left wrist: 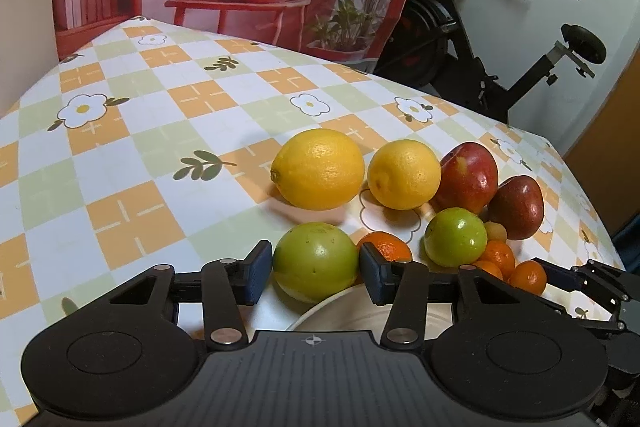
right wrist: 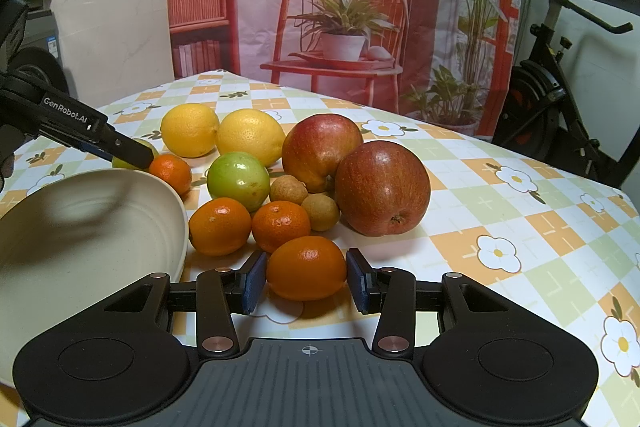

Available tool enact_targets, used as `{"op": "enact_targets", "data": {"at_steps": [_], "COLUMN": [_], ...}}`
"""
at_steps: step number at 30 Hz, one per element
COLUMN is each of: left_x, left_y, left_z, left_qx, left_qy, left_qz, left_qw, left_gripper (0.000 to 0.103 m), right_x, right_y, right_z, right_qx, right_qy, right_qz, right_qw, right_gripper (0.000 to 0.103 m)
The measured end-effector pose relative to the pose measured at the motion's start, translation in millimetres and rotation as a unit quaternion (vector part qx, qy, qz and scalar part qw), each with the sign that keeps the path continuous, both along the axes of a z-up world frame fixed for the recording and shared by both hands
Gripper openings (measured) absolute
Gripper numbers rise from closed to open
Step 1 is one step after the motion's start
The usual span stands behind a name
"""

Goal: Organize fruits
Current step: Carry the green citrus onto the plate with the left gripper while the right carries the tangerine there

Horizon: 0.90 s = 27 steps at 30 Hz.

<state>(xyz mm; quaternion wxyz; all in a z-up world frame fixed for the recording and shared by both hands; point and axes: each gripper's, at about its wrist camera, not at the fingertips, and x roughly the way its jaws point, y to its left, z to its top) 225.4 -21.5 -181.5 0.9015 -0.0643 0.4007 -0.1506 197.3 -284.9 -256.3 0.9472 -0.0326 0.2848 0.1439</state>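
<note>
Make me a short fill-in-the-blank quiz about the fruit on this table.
1. The left gripper has a ____ fruit between its fingers.
2. The right gripper brackets an ____ citrus fruit.
3. Two yellow lemons lie beside two ____ apples.
4. The cream bowl holds ____ fruit.

Missing: green; orange; red; no

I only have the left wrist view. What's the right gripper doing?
Observer: The right gripper has a mandarin between its pads, which touch both of its sides.
Operator: Anything in the bowl yet?
Observer: No. The part of the bowl that shows holds nothing.
Operator: Any small fruit I can't make out?
Observer: Two brown longans sit just left of the front red apple.
</note>
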Motion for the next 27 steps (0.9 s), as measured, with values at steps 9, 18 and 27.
{"op": "enact_targets", "data": {"at_steps": [9, 18, 27], "left_x": [-13.2, -46.5, -64.9], "left_y": [7.3, 7.5, 13.9], "left_z": [14.3, 31.9, 29.2], "left_qx": [0.006, 0.020, 0.035], "left_qy": [-0.034, -0.063, -0.055], "left_qz": [0.020, 0.001, -0.010], "left_qw": [0.9992, 0.9978, 0.9979], "left_gripper": [0.050, 0.050, 0.050], "right_x": [-0.3, -0.1, -1.8], "right_y": [0.2, 0.2, -0.5], "right_z": [0.1, 0.1, 1.0], "right_qx": [0.000, 0.000, 0.000], "right_qy": [0.000, 0.000, -0.002], "right_qz": [0.000, 0.000, 0.000], "right_qw": [1.000, 1.000, 1.000], "right_gripper": [0.040, 0.040, 0.040]}}
